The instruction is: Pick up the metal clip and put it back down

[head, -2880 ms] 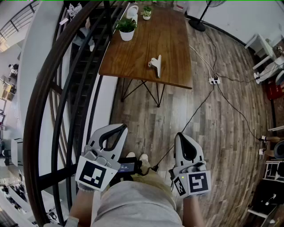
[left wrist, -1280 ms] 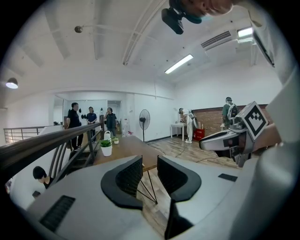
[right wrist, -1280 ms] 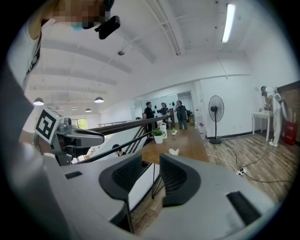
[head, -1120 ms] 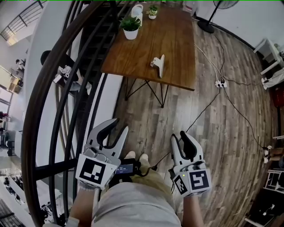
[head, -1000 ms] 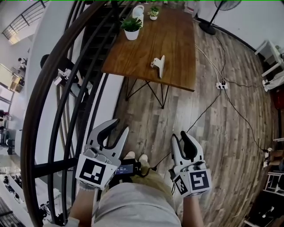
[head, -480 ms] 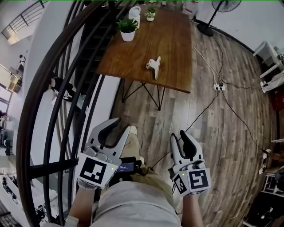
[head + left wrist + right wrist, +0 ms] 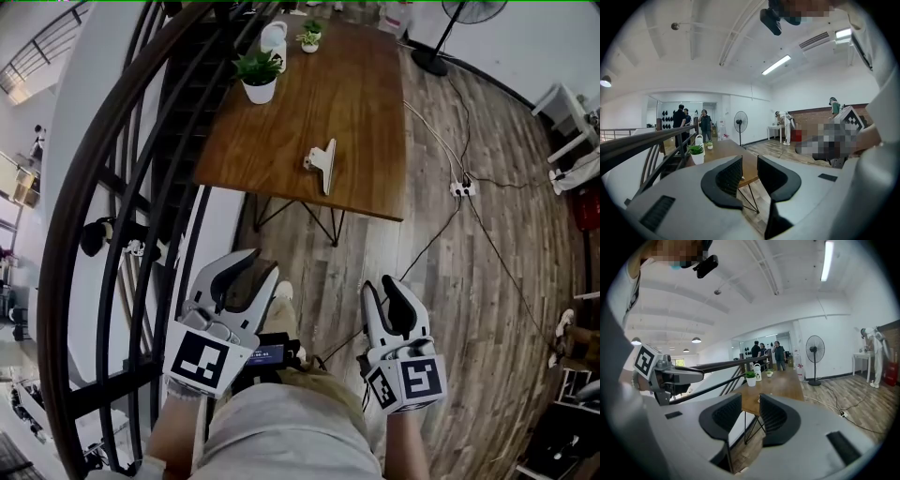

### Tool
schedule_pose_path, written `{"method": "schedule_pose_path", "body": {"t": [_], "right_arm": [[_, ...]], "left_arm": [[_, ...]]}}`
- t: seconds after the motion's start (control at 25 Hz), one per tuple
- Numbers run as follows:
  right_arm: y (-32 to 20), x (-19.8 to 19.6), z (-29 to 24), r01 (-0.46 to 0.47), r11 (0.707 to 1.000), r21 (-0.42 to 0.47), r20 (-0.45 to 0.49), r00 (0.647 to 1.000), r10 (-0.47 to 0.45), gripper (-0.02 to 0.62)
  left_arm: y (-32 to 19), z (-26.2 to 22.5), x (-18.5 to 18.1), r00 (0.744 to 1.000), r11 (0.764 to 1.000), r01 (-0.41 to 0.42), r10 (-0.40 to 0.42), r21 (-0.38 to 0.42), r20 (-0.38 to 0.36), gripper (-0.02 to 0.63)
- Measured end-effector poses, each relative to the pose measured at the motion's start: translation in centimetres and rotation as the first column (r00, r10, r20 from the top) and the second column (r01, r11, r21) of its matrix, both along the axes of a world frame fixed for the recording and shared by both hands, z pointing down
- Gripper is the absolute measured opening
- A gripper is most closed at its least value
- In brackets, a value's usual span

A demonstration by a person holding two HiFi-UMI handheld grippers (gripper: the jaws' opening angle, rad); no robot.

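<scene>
Two grippers hang low over the plank floor (image 7: 450,309), well short of the wooden worktop (image 7: 281,122) and touching nothing on it. At the far left a dark curved stair railing (image 7: 94,216) sweeps down beside the person. Just right of it is the left gripper (image 7: 249,272). Its jaws stand a modest gap apart, and the left gripper view shows nothing between the black ribbed pads (image 7: 730,176) except the worktop's near edge and its thin black legs (image 7: 752,202) beyond.

On the worktop, a potted plant (image 7: 257,75) stands by the left edge toward the far end. A white jug (image 7: 273,36) and a smaller plant (image 7: 309,39) sit close together near the far edge. The metal clip (image 7: 322,165) lies by itself a little right of the middle, close to the near edge and well apart from the plants – no gripper is near it.

Right of the person's lap is the right gripper (image 7: 382,292), also over the floor. Its jaws are likewise parted by a moderate gap with nothing held; the right gripper view looks through them along the worktop's length.

Further right a dark cable (image 7: 427,230) runs across the floor to a white power strip (image 7: 460,189) just off the worktop's near right corner. A standing fan (image 7: 429,62) has its base on the floor beyond the far right corner. Several people (image 7: 766,352) stand past the far edge in the right gripper view.
</scene>
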State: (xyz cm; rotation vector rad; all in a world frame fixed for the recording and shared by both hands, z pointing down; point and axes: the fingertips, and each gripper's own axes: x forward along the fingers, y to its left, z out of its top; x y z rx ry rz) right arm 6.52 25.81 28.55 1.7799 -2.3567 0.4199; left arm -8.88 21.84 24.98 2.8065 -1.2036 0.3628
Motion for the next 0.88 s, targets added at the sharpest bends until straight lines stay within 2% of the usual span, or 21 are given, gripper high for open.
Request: {"method": "schedule_pose_path", "body": {"t": [0.2,0.52,0.88], "right_arm": [[-4.5,0.1,0.2,-0.016,1.000,-0.018,-0.001,1.000,0.016,0.130],[-11.6,0.3,0.0,-0.054,0.998,-0.028,-0.015,0.998,0.054,0.131],[-17.9,0.7,0.1,-0.091,0.995,-0.031,-0.024,0.996,0.090,0.132]], "left_arm": [[-4.8,0.5,0.3,1.000,0.999,-0.019,0.019,-0.029,-0.006,0.103],[-12.5,0.5,0.7,0.997,0.997,-0.064,0.062,-0.040,-0.040,0.103],[-19.1,1.3,1.4,0.993,0.993,-0.112,0.110,-0.044,-0.039,0.103]]}}
